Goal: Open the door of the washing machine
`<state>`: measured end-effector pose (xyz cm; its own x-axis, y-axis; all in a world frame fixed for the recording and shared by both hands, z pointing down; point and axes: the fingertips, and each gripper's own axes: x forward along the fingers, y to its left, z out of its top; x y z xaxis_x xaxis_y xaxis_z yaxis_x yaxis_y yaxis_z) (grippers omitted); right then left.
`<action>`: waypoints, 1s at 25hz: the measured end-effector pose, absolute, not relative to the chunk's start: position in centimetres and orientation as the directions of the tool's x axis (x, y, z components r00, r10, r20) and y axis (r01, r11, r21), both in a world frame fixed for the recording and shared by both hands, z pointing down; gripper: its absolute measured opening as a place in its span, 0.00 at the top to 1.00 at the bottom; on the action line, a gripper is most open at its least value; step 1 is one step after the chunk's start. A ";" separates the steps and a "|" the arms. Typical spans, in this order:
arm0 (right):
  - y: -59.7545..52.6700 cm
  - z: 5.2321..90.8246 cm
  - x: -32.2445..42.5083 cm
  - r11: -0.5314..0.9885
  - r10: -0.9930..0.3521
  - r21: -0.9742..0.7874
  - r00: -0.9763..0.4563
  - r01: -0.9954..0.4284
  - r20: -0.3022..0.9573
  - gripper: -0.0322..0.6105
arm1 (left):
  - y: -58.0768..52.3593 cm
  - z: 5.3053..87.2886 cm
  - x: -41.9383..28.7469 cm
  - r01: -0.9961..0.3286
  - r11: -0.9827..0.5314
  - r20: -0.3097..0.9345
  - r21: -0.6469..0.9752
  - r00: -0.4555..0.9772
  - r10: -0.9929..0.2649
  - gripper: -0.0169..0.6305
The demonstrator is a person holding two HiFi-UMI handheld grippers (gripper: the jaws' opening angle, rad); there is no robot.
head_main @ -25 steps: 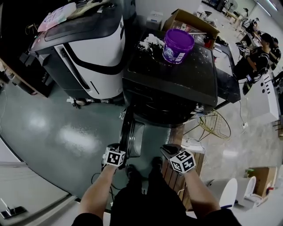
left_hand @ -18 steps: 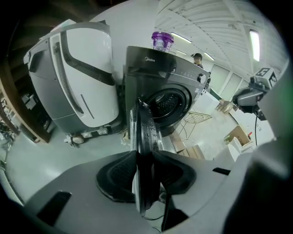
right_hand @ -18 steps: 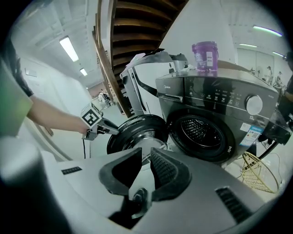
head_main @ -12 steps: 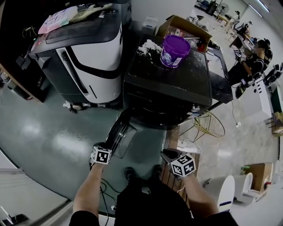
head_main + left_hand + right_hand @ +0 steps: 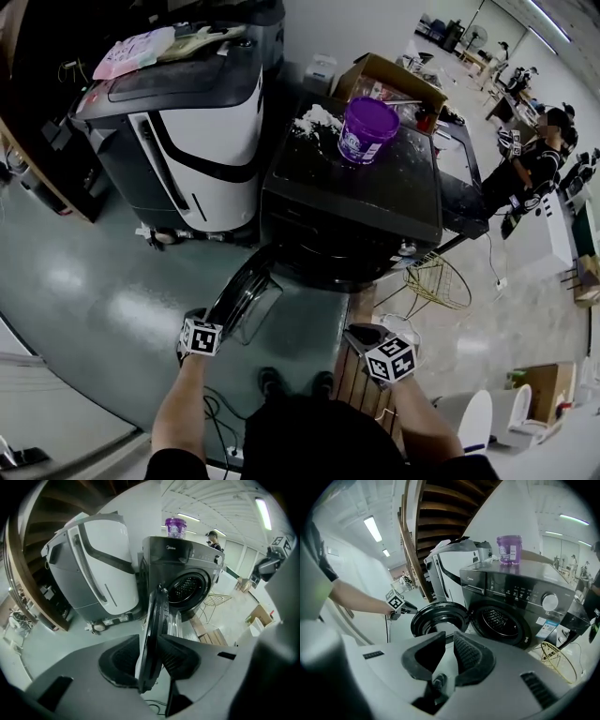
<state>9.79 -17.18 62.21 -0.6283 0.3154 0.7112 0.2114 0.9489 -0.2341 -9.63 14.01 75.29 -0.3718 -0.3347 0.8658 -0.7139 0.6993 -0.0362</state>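
Already swung wide, the door (image 5: 242, 295) of the washing machine (image 5: 356, 197) stands out from the machine's front on its hinge. It is edge-on to the left hand-held gripper (image 5: 212, 315), whose jaws are clamped on its rim w/ the pads pressing both faces. The drum opening (image 5: 499, 620) shows dark behind it. The right hand-held gripper (image 5: 362, 332) hangs apart from the door, in front of the machine, jaws only a slit apart, nothing btwn them. A purple tub (image 5: 367, 129) sits on the machine's top. A white-and-black appliance (image 5: 187, 122) stands beside the machine on the grey floor (image 5: 103, 281).
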 end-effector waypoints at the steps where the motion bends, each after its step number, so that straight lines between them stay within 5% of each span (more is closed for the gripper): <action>1: -17.7 61.8 9.6 0.949 0.315 -0.232 -0.638 0.213 0.703 0.84 | 14.1 74.5 -9.5 -0.701 0.712 0.859 -0.038 -0.387 -0.335 0.78; 13: -25.5 54.0 8.5 0.949 0.315 -0.196 -0.787 0.247 0.530 0.88 | 5.0 61.5 -7.0 -0.641 0.767 0.674 0.040 -0.549 -0.494 0.78; 25: -32.0 44.7 7.5 0.970 0.240 -0.127 -0.910 0.208 0.338 0.93 | -8.4 49.4 -4.3 -0.737 0.664 0.451 0.123 -0.555 -0.699 0.83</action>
